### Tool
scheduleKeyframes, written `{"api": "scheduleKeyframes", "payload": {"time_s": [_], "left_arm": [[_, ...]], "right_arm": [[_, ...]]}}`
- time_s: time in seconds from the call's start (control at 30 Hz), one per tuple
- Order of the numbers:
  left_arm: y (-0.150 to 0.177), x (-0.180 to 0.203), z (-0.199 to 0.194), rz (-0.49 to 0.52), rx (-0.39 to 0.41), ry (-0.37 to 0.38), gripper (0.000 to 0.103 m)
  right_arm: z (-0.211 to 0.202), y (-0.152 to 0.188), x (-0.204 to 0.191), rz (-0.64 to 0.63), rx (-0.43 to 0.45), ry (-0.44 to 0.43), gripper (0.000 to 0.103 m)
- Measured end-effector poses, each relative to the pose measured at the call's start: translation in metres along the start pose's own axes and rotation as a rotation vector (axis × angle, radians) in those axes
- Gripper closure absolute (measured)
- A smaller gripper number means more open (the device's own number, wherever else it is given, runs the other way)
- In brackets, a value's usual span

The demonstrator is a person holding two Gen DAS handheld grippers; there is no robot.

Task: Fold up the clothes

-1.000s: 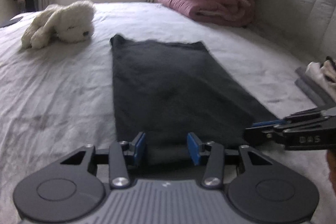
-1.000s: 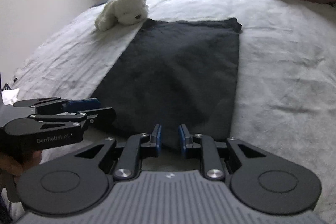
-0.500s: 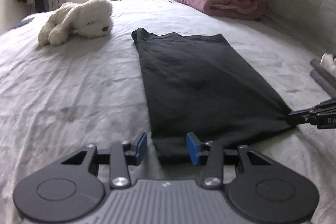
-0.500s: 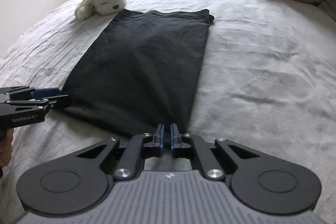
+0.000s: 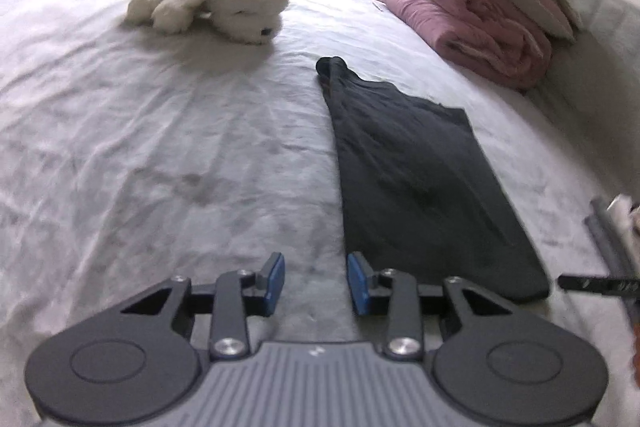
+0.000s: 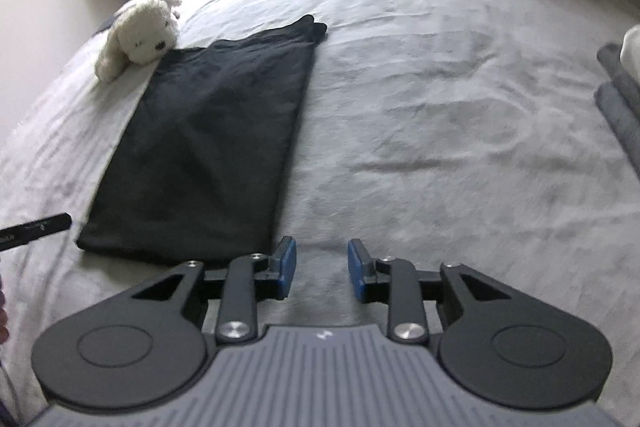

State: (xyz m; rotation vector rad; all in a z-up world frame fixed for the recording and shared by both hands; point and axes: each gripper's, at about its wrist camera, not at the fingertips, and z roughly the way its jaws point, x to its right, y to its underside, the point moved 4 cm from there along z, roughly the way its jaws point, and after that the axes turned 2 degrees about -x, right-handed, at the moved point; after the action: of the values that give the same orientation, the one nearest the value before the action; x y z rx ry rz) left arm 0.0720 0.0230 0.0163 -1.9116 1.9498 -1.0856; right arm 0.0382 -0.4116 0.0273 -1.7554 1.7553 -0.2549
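Observation:
A dark grey garment (image 5: 420,183) lies flat on the white bed as a long folded strip; it also shows in the right wrist view (image 6: 212,147). My left gripper (image 5: 316,281) is open and empty, just off the garment's near left corner. My right gripper (image 6: 322,269) is open and empty, just off the near right corner. Each gripper's tip shows at the edge of the other's view, the right one (image 5: 592,283) and the left one (image 6: 36,227).
A white plush dog (image 5: 216,1) lies at the garment's far end, also in the right wrist view (image 6: 140,35). Pink and green folded blankets (image 5: 488,11) sit by the headboard. Grey folded items (image 6: 620,95) lie at the right edge.
My right gripper has opened and let go of the garment's corner. Both grippers have drawn apart sideways, so the garment now lies between them, free on the bed.

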Motion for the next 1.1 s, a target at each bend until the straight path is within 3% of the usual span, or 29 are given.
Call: {"api": "scheduleKeyframes", "payload": {"time_s": [0.23,0.33,0.47,0.6,0.77,1.1], "left_arm": [[0.006,-0.006,0.002,-0.154,-0.056,0.144,0.068],[0.012,-0.009,0.007,-0.223,-0.106,0.187,0.068],[0.02,-0.004,0.016,-0.281,-0.15,0.238,0.067],[0.027,0.002,0.025,-0.324,-0.184,0.28,0.061],[0.026,0.006,0.035,-0.346,-0.14,0.277,0.061],[0.024,-0.002,0.041,-0.39,-0.074,0.313,0.061]], "right_arm": [[-0.008,-0.004,-0.007,0.065,0.035,-0.151,0.068],[-0.001,-0.001,-0.009,0.1,-0.011,-0.195,0.067],[0.011,0.008,0.001,0.263,-0.093,-0.258,0.066],[0.018,0.014,0.007,0.41,-0.117,-0.334,0.066],[0.02,0.018,0.015,0.518,-0.082,-0.355,0.067],[0.017,0.016,0.018,0.58,-0.021,-0.37,0.067]]}}
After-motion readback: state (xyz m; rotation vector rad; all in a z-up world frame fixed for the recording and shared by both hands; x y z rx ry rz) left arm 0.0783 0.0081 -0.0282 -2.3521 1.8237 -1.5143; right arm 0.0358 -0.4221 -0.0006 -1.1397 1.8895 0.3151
